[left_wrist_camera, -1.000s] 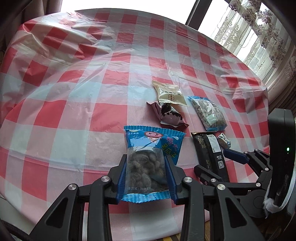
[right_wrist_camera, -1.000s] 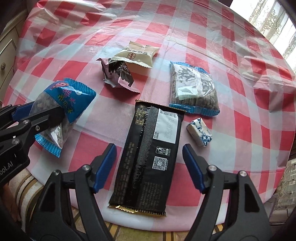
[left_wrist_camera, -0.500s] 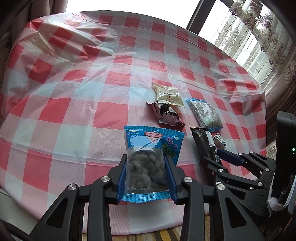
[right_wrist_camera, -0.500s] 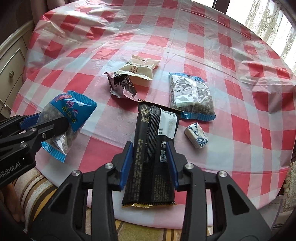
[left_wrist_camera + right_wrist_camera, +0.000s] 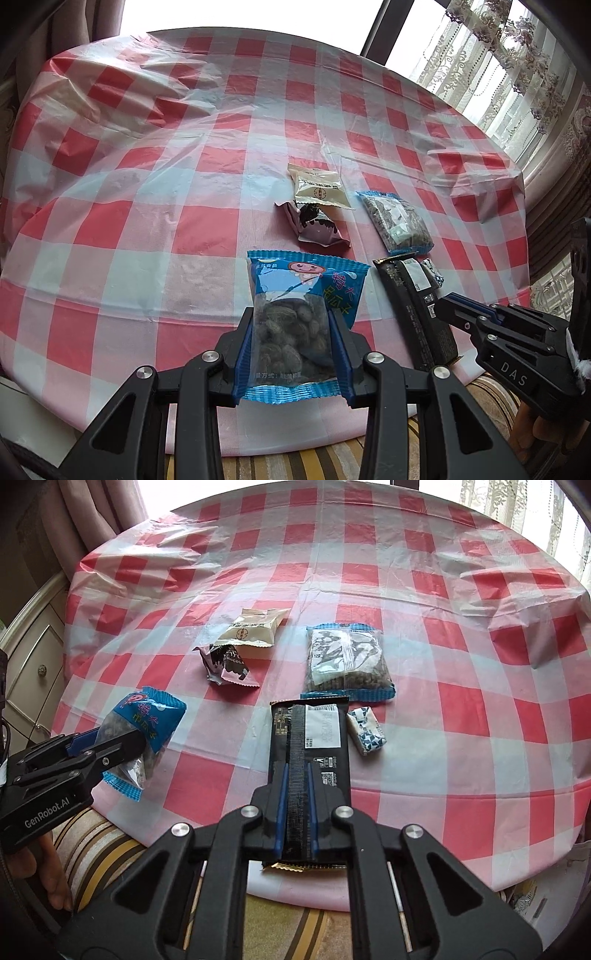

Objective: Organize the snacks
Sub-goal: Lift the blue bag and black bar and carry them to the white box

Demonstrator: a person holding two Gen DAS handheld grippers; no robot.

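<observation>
A blue packet of dark nuts (image 5: 306, 288) is upright between the pads of my left gripper (image 5: 291, 314), which is shut on its lower half; it hangs above the table's front edge. The same packet (image 5: 155, 716) and my left gripper (image 5: 110, 738) appear at the left of the right wrist view. My right gripper (image 5: 296, 768) is shut on the raised centre seam of a long black packet (image 5: 314, 731), whose near end reaches past the table edge. In the left wrist view the black packet (image 5: 410, 295) and my right gripper (image 5: 448, 301) sit at the right.
On the red-and-white checked cloth (image 5: 406, 590) lie a beige packet (image 5: 255, 631), a purple chocolate wrapper (image 5: 229, 666), a blue-edged seed bag (image 5: 347, 661) and a small blue-white sweet (image 5: 367, 731). A cabinet (image 5: 33, 657) stands left. Striped fabric (image 5: 99, 853) lies below the table edge.
My right gripper went from wide open around the black packet to shut on its centre seam, and it drew back and up a little. The left gripper kept still with the blue packet.
</observation>
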